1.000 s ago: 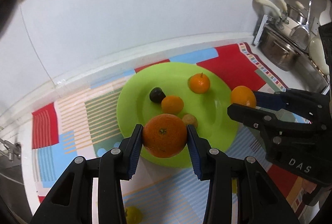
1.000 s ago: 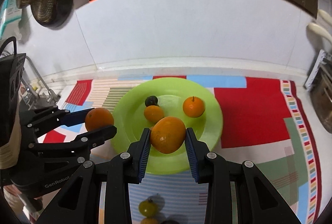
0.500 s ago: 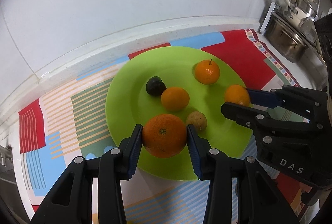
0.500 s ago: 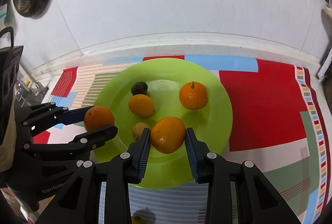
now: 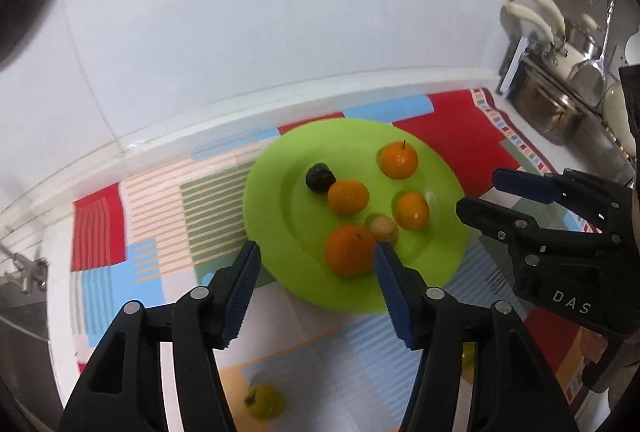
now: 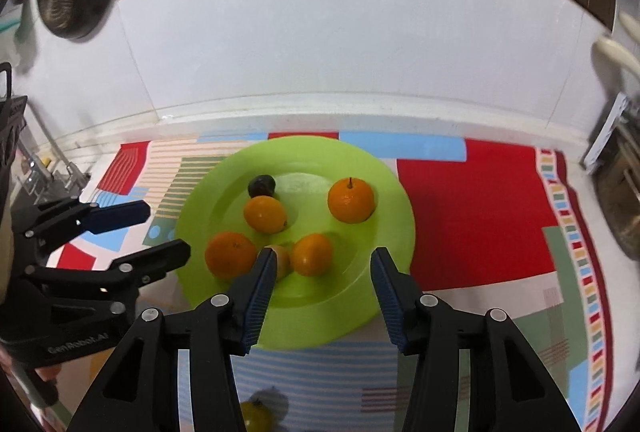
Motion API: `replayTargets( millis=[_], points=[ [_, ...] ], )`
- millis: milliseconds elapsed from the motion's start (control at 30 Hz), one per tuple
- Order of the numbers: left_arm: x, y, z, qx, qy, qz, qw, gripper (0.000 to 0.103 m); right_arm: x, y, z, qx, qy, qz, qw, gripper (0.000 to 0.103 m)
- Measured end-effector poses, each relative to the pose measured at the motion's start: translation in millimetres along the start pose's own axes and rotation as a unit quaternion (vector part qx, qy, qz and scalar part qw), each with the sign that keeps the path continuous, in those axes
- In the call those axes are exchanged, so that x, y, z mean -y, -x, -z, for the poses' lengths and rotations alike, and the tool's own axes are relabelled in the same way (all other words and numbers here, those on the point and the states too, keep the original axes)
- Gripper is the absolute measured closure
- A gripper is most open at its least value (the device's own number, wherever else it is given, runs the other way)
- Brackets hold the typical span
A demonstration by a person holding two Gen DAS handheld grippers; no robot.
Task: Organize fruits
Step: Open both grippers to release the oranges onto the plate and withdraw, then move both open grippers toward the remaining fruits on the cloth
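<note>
A green plate (image 5: 280, 188) (image 6: 384, 184) lies on a colourful mat. On it rest several oranges, among them a large one (image 5: 349, 250) (image 6: 230, 255) and a smaller one (image 5: 412, 210) (image 6: 311, 254), plus a dark plum (image 5: 320, 177) (image 6: 261, 186) and a small tan fruit (image 5: 385, 228) (image 6: 282, 258). My left gripper (image 5: 316, 286) (image 6: 148, 228) is open and empty at the plate's near-left edge. My right gripper (image 6: 322, 296) (image 5: 484, 196) is open and empty at the plate's near-right edge.
A yellow-green fruit (image 5: 263, 401) (image 6: 256, 414) lies on the mat in front of the plate; another (image 5: 468, 356) peeks out beside my left gripper's right finger. Metal pots and utensils (image 5: 548, 108) stand at the right. A white wall runs behind the mat.
Both grippers have opened and let go of their oranges, which now rest on the plate. Both grippers have drawn back and up from the plate.
</note>
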State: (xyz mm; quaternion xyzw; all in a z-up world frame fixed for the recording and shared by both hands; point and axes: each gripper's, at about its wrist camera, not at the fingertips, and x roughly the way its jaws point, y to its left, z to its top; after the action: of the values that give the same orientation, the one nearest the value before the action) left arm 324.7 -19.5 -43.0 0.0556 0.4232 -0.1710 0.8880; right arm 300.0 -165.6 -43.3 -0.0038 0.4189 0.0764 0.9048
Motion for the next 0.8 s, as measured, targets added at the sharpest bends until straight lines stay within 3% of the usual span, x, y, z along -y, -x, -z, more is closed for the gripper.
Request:
replayTargets(
  millis=[200, 467, 800],
  points=[
    [1.8, 42.7, 4.5, 0.037, -0.003, -0.013, 0.9992, 0.036, -12.5, 30.2, 3.1, 0.005, -0.001, -0.009, 1.0, 0.053],
    [-2.9, 81.5, 11.9, 0.054, -0.011, -0.026, 0.9981, 0.029, -32.0, 65.4, 3.5, 0.015, -0.008, -0.028, 0.999, 0.053],
    [-18.0, 84.8, 26.6, 0.017, -0.004, -0.037, 0.9992, 0.029, -49.1, 53.5, 0.5, -0.054, 0.015, -0.021, 0.998, 0.053]
  ],
)
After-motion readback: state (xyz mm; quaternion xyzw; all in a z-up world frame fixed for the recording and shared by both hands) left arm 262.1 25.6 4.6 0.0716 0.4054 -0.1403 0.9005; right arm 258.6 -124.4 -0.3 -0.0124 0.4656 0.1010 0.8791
